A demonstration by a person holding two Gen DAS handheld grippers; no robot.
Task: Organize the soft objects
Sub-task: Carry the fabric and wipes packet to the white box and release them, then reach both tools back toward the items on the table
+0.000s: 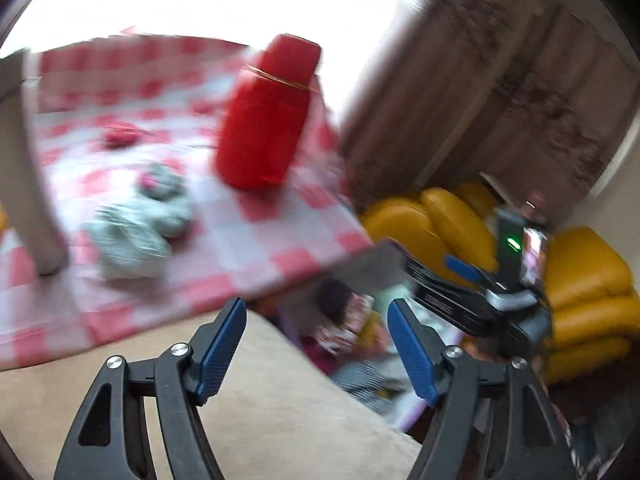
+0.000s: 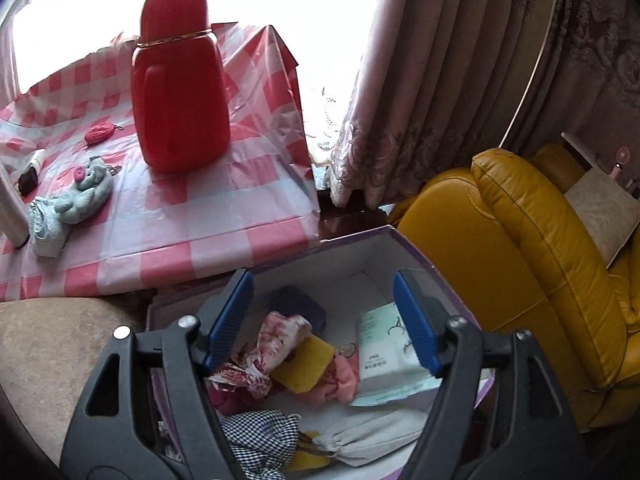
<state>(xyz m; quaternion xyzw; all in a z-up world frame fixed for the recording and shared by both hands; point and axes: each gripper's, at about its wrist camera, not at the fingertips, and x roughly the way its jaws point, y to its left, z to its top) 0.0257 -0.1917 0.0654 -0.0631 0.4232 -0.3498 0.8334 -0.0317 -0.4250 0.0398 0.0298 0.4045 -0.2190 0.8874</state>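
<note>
We hang the right gripper (image 2: pixel 322 316) wide open, empty, above the box (image 2: pixel 416 248), ready for drops; left gripper (image 1: pixel 316 344) open, empty; plush toy (image 2: pixel 90 190) near the table's (image 2: pixel 240 216) left edge awaits.

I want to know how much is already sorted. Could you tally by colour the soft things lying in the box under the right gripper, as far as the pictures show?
In the box, right wrist view:
Yellow sponge: 1
Pink cloth: 1
Red-and-white floral cloth: 1
Black-and-white checked cloth: 1
Grey-white pouch: 1
Purple item: 1
Pale green pack: 1
Total: 7 visible; some may lie hidden.
</note>
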